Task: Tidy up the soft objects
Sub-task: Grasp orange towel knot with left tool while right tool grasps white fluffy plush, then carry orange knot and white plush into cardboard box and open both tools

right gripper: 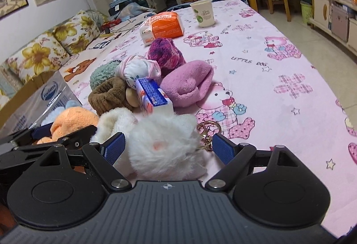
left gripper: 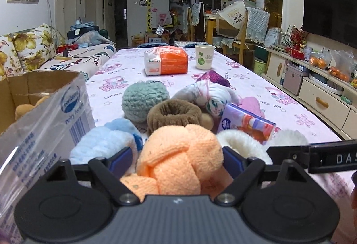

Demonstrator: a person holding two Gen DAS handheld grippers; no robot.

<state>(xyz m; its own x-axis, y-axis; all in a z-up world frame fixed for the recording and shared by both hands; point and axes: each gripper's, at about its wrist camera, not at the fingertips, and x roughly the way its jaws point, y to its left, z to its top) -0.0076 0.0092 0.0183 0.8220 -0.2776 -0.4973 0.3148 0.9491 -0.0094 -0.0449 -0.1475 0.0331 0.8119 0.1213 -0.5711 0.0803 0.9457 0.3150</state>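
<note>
Left wrist view, L to R: cardboard box w/ a clear plastic bag over its near side sits at the table's left edge. Next, a light blue plush, touching the left finger's outer side. Left gripper has the orange knotted plush between its blue pads; the pads sit right at the plush's sides, but can't tell if they press it. Behind it: grey-green ball, brown ring, white bundle, tissue pack. Far back on the pink tablecloth: orange wipes pack and paper cup, apart from the pile.

Right wrist view, L to R: same orange plush at far left, then the right gripper w/ fingers spread wide around a white fluffy toy. Left pad touches the fur; right pad stands clear, w/ a gold key ring in the gap. So not clamped. Past the toy: pink sock-like plush and purple yarn ball, both on the cloth.
</note>
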